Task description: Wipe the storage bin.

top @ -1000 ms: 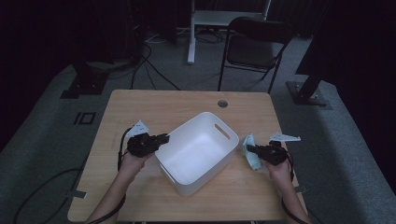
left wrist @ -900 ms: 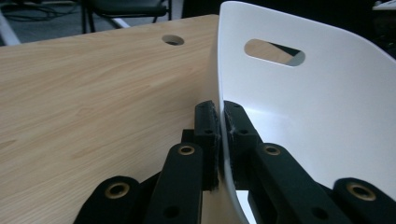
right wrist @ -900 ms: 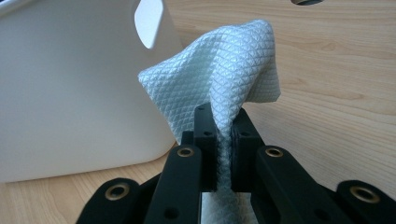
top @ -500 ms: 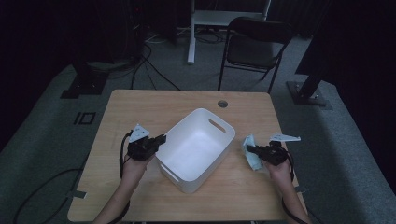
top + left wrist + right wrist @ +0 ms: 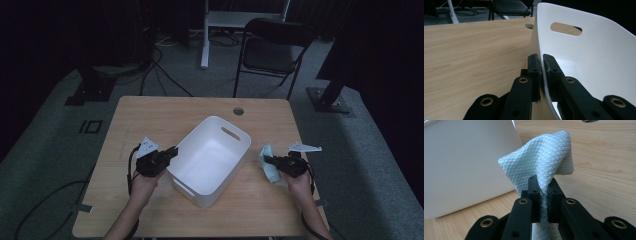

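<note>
The tub (image 5: 210,159) rim is pinched by the closed left gripper (image 5: 173,150) for steadying, while the cloth (image 5: 268,162) is clamped in the closed right gripper (image 5: 266,159), likely for wiping.

One white bin (image 5: 212,160), one cloth (image 5: 269,163), two grippers, one chair (image 5: 272,52).

Left gripper (image 5: 541,65) clamped on the rim of the white tub (image 5: 586,57), one jaw outside the wall, one inside. Oval handle slot (image 5: 565,28) sat in the tub's far wall. Wooden table (image 5: 469,50) stretched left; a chair (image 5: 510,7) stood behind.
</note>
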Available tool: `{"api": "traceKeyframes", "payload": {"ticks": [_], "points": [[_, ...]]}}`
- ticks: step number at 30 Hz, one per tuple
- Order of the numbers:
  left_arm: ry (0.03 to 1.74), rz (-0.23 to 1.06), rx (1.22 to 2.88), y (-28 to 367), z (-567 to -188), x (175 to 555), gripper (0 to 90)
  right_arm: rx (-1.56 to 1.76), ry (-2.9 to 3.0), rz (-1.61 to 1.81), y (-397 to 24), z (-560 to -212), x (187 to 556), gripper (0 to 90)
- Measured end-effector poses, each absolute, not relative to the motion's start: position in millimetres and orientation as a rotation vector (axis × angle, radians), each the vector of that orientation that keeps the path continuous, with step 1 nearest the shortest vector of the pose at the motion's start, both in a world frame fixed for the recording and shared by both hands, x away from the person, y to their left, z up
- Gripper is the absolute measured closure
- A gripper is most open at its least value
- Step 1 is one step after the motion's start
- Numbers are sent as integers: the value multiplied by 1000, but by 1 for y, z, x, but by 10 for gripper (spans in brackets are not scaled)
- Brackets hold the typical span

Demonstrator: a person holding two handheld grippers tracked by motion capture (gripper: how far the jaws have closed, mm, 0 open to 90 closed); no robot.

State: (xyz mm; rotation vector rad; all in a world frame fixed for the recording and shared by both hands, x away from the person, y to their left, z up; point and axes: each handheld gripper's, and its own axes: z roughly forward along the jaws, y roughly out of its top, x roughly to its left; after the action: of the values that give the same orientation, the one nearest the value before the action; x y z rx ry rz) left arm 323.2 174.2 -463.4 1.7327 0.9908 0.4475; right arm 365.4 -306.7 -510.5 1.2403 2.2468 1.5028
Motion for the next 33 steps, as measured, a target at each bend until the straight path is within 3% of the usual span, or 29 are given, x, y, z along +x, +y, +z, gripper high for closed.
{"api": "traceKeyframes", "payload": {"ticks": [7, 19, 33], "points": [[995, 546, 1763, 167, -462, 316, 880, 1242, 2240, 1515, -307, -509, 364, 843], [999, 494, 1755, 169, -462, 317, 867, 1226, 2232, 1542, -303, -505, 364, 843], [1011, 515, 1768, 167, -461, 317, 873, 1059, 2211, 1625, -273, -468, 347, 844]]}}
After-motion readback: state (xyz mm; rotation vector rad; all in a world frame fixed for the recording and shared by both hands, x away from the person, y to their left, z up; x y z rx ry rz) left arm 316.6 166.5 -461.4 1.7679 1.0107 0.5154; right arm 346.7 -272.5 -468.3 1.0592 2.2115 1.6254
